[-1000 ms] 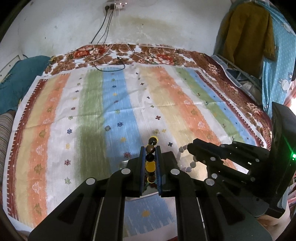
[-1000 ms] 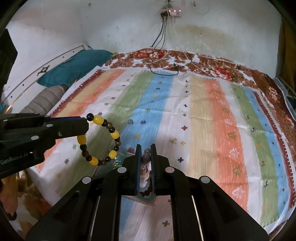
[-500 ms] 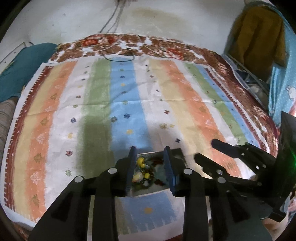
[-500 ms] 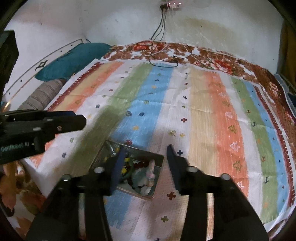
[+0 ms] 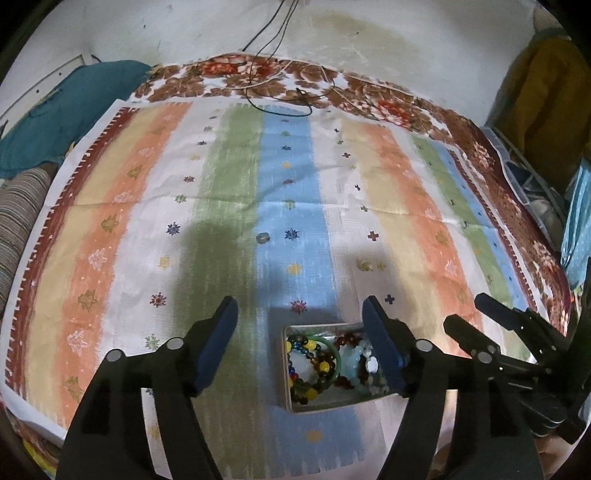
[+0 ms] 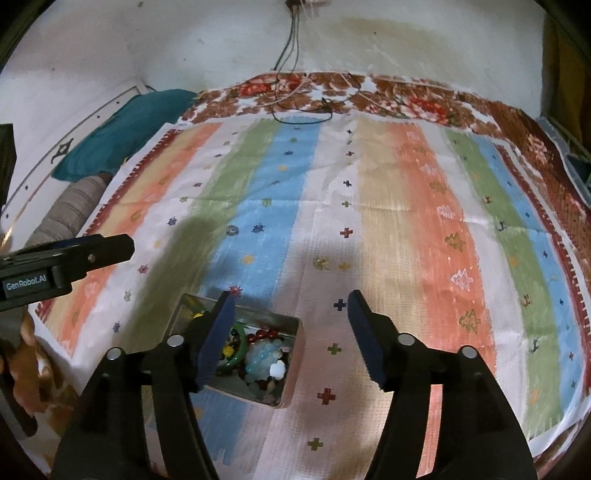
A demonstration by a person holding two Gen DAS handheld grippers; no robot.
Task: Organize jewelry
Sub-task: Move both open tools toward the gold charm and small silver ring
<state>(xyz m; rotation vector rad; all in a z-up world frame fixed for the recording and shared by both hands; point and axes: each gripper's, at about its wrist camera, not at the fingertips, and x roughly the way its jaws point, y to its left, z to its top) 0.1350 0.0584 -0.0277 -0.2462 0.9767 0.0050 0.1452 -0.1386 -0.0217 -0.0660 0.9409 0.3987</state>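
Striped cloth (image 5: 295, 229) over bed; tin (image 5: 286, 369) of beads (image 5: 317, 365) near front edge. Left gripper (image 5: 299, 350) and right gripper (image 6: 288, 332) just opened, seemingly empty. Could clip tin's rim, spilling beads.

A wide woven cloth striped in orange, green, blue and white (image 5: 288, 206) covers the bed. Beyond it lies a brown floral blanket (image 5: 280, 77) with thin dark cables (image 5: 273, 37) trailing down the stained white wall (image 5: 369, 33). A teal pillow (image 5: 66, 110) sits at the left.
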